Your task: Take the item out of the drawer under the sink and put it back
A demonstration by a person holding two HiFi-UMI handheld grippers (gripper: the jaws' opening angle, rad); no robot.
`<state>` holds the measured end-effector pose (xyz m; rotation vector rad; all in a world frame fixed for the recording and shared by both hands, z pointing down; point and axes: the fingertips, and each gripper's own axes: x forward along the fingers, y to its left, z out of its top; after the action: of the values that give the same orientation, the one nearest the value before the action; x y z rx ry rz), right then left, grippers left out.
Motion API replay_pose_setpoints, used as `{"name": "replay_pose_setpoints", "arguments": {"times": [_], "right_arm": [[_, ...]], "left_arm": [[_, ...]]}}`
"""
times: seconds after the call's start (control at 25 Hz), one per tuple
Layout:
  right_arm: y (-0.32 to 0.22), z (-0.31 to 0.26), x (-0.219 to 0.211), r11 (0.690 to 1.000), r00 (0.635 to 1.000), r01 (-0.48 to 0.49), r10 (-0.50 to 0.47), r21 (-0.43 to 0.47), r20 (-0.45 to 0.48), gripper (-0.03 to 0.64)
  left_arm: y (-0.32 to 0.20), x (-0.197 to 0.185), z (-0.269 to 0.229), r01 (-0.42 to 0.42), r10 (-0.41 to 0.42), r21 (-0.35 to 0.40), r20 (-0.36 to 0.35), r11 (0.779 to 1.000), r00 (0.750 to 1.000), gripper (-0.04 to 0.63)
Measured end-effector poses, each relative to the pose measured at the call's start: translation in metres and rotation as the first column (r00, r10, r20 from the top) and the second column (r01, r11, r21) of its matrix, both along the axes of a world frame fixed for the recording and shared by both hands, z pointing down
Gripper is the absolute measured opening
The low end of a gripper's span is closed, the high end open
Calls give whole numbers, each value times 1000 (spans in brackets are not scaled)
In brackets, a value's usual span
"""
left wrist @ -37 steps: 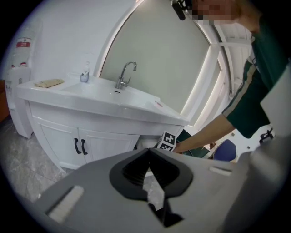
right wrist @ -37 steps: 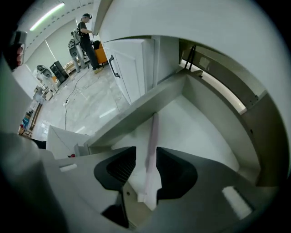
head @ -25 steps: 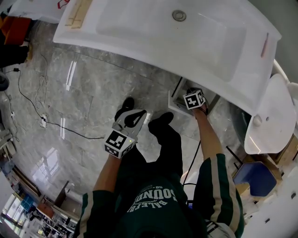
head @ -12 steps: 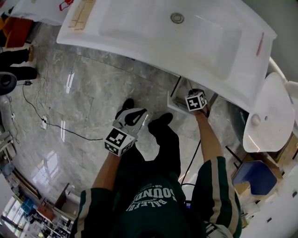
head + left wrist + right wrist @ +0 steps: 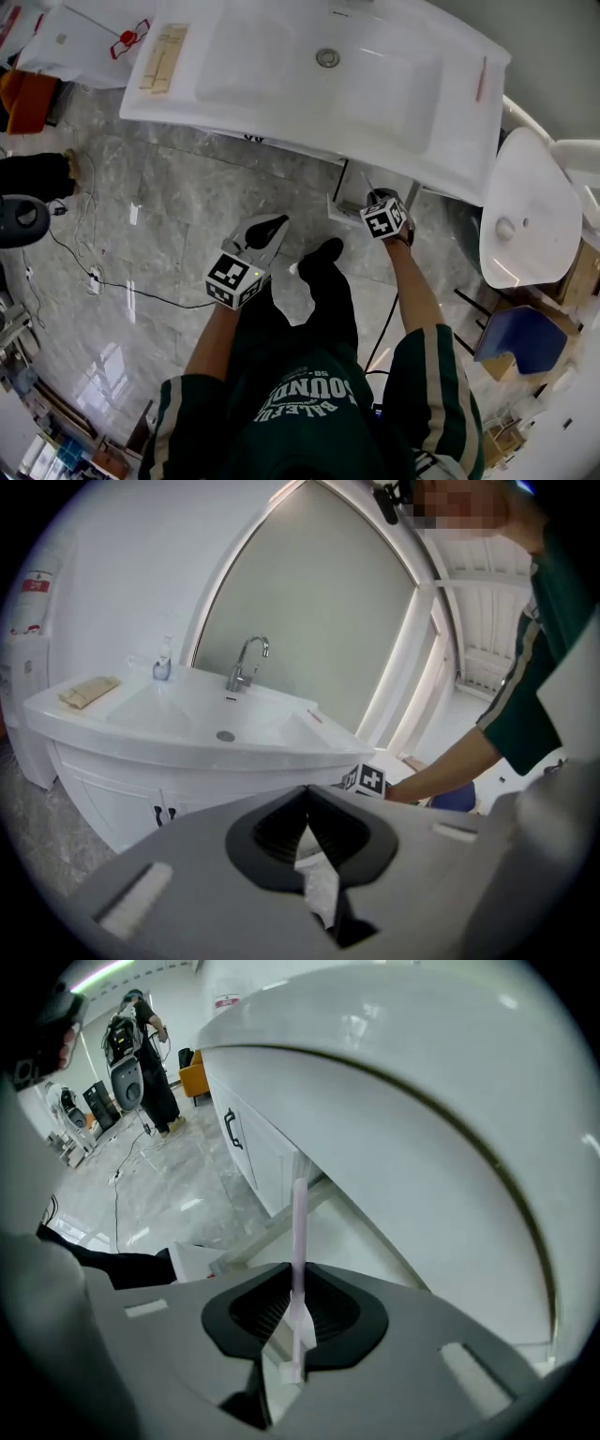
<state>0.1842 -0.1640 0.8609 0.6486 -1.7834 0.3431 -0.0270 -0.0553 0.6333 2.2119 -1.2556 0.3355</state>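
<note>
My right gripper (image 5: 377, 199) hovers at the open white drawer (image 5: 343, 208) under the sink (image 5: 281, 56). In the right gripper view its jaws (image 5: 298, 1283) are shut on a thin pale pink stick (image 5: 299, 1232) with a white end; the stick stands upright along the jaws and points at the sink's underside (image 5: 403, 1110). The drawer's corner (image 5: 192, 1260) lies below at the left. My left gripper (image 5: 275, 227) hangs over the floor in front of the person's legs. Its jaws (image 5: 307, 799) meet at the tip and hold nothing.
A white toilet (image 5: 525, 202) stands right of the sink. On the sink top lie a wooden piece (image 5: 161, 54) and a pink item (image 5: 482, 79). Cupboard doors with dark handles (image 5: 230, 1129) run under the basin. Cables (image 5: 70, 239) trail on the marble floor.
The head view has tilted, so more of the sink top shows. Both grippers keep about the same places; the right one stays at the drawer.
</note>
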Motion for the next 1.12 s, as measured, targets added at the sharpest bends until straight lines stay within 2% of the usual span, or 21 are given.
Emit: {"name": "replay_pose_setpoints", "arguments": {"times": [0.4,0.68,0.92,1.12], "right_arm": [[37,-96,-31,989,984,-123,111,83,141,51],[53,-155,-57,967,949,-228,193,118,249,51],[44,-225,-74,928,904,-309,219,206,368,51],[26,-305,-84,876,869,-359,187,322,458,51]], "left_arm": [[-16,-26,-66,-91,88,101,31,991,996,51],[-22,-40,-101,-142,138,160,40,977,990,51],[-35,-48,-131,-180,174,221,47,959,984,51],[-47,-58,-157,-197,187,281,63,939,980,51]]}}
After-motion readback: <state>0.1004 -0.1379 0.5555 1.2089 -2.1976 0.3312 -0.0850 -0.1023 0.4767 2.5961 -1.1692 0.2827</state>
